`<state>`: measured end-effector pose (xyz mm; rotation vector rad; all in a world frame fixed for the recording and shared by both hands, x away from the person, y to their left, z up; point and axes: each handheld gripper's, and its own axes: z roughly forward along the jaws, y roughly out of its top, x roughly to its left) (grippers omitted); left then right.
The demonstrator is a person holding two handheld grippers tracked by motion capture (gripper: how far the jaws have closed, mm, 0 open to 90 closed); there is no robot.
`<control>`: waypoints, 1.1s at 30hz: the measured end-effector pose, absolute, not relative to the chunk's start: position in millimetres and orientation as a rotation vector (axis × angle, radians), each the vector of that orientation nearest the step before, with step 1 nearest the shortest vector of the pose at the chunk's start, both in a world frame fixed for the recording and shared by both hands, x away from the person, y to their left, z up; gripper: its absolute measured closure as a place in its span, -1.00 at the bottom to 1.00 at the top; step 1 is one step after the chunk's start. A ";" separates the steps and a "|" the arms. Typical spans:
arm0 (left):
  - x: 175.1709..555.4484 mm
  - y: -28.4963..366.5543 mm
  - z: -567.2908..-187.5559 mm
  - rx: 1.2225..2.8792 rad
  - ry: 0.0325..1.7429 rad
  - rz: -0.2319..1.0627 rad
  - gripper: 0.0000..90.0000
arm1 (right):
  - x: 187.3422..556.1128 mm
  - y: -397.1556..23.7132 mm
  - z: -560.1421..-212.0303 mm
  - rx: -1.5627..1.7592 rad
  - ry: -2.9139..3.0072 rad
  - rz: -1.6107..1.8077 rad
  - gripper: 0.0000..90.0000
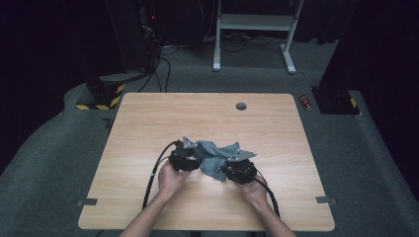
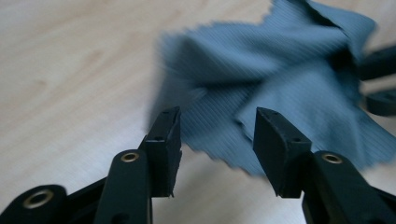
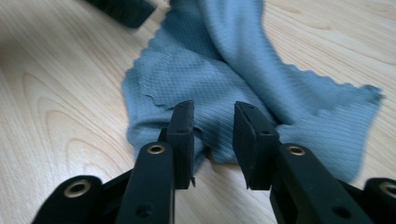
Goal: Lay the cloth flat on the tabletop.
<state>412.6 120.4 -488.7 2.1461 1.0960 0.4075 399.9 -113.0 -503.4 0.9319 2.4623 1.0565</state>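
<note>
I'm working the crumpled blue-grey ribbed cloth [image 1: 215, 159] lying at the centre of the light wooden table [image 1: 148, 128]. Left gripper [image 2: 218, 135] and right gripper [image 3: 213, 133] are standing apart, pinching nothing (probably; left view is blurring), so I'm aiming each at a scalloped edge.

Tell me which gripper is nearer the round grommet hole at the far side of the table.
Left, slightly. The left gripper sits at the blue cloth's left edge, down-left of the grommet hole; the right gripper is at the cloth's right edge, a little closer to the person.

ribbed matt cloth [image 2: 280, 79], smooth wood table [image 2: 70, 70]
</note>
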 end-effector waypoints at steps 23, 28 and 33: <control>395.6 100.3 -509.3 2.242 0.989 0.362 0.93 | 404.5 -117.8 -490.9 0.947 2.403 1.057 0.99; 391.6 116.3 -499.9 2.224 0.996 0.372 0.96 | 401.1 -142.8 -485.0 0.981 2.356 1.066 0.99; 387.7 133.4 -492.8 2.206 1.018 0.363 0.96 | 397.4 -172.3 -486.4 1.049 2.321 1.067 0.99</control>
